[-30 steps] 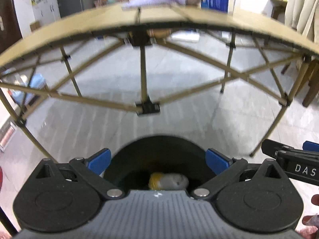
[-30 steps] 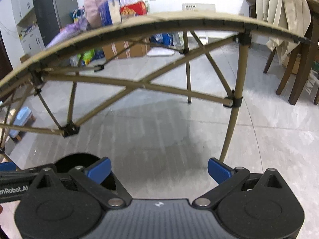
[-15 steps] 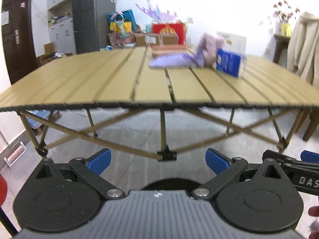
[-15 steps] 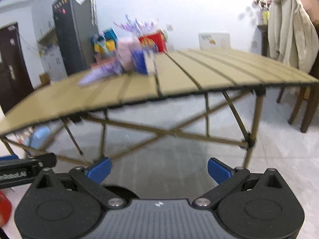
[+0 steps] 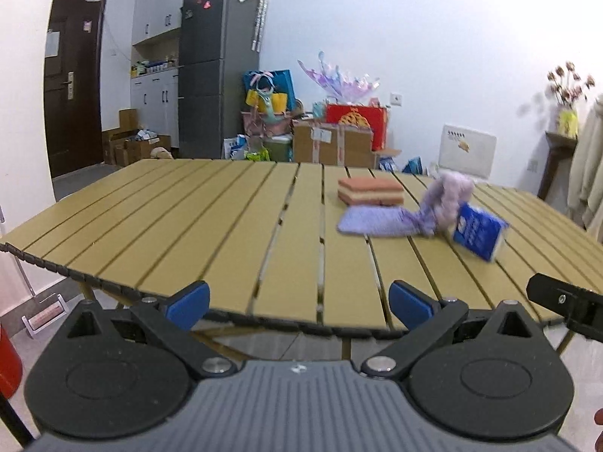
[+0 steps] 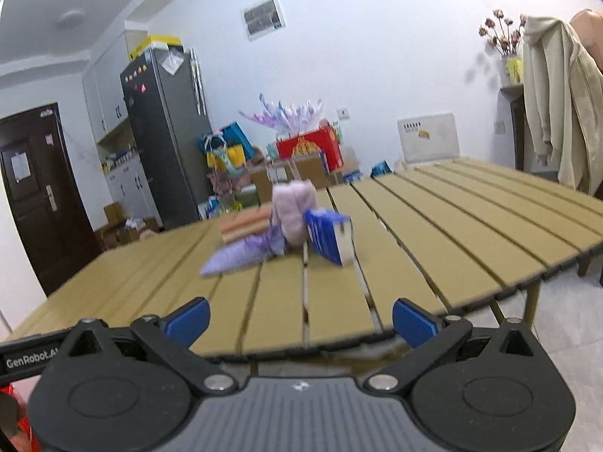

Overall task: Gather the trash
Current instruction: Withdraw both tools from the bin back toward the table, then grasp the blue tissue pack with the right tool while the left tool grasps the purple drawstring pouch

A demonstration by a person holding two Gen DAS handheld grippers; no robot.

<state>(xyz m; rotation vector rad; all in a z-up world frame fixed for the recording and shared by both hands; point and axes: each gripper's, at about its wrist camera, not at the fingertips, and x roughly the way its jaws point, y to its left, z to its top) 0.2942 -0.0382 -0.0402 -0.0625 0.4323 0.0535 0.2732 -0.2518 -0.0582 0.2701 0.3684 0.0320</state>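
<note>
On the slatted tan table (image 5: 211, 226) lie a blue tissue pack (image 5: 478, 233), a purple fluffy cloth (image 5: 444, 203) with a flat lilac part (image 5: 373, 222), and a layered orange sponge block (image 5: 371, 191). The right wrist view shows the same blue pack (image 6: 328, 235), purple cloth (image 6: 290, 214) and sponge block (image 6: 245, 224). My left gripper (image 5: 299, 301) is open and holds nothing, at the table's near edge. My right gripper (image 6: 301, 318) is open too, also at the near edge, well short of the items.
A grey fridge (image 5: 218, 64), stacked boxes and bags (image 5: 331, 139) stand behind the table. A dark door (image 5: 73, 83) is at the left, a beige coat (image 6: 554, 101) hangs at the right. Something red (image 5: 7, 361) sits low at the left. The right gripper's body (image 5: 565, 301) shows beside the left one.
Both grippers rose from below the table, where a black bin with trash showed under the left one, to above the tabletop edge. Both stayed open.
</note>
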